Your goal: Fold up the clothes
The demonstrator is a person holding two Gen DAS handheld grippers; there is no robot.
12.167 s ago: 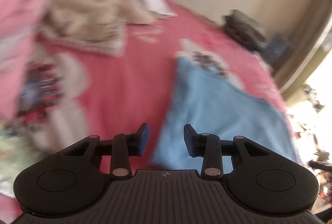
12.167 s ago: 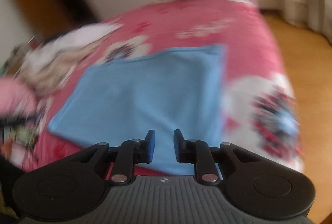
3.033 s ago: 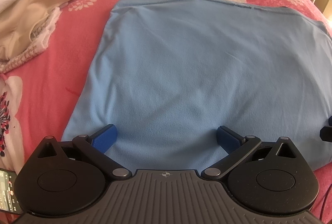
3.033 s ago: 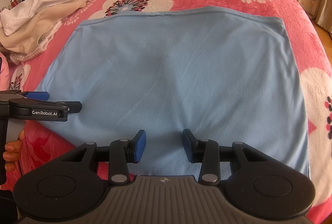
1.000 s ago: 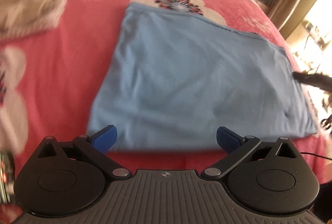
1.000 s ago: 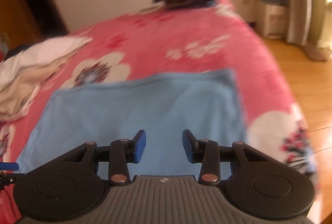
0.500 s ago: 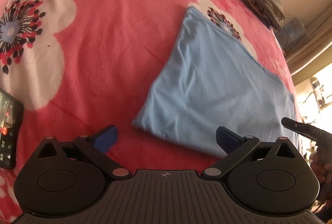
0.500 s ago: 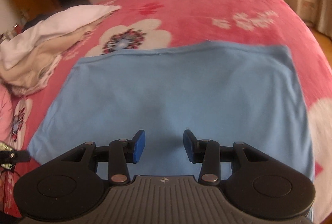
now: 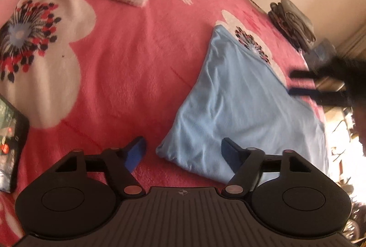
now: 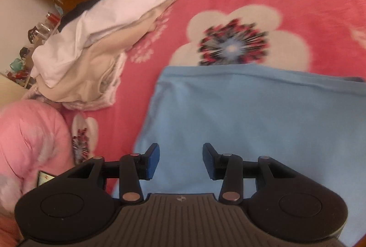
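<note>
Left gripper (image 9: 183,151) swung toward 9 o'clock; fingers narrowed yet parted, bracketing blue garment (image 9: 242,114) corner. Right gripper (image 10: 180,161) parted, empty. Corner grasp judged near.

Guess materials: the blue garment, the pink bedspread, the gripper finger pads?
Blue garment: looks like thin matte knit, probably cotton jersey; soft fine wrinkles, stitched hem along the far edge. Pink bedspread: plush fleece-like pile; fuzzy surface, with printed flowers. Finger pads on the right hand-held gripper: blue, likely rubber or soft plastic on black rigid plastic arms; texture too blurred to confirm.
</note>
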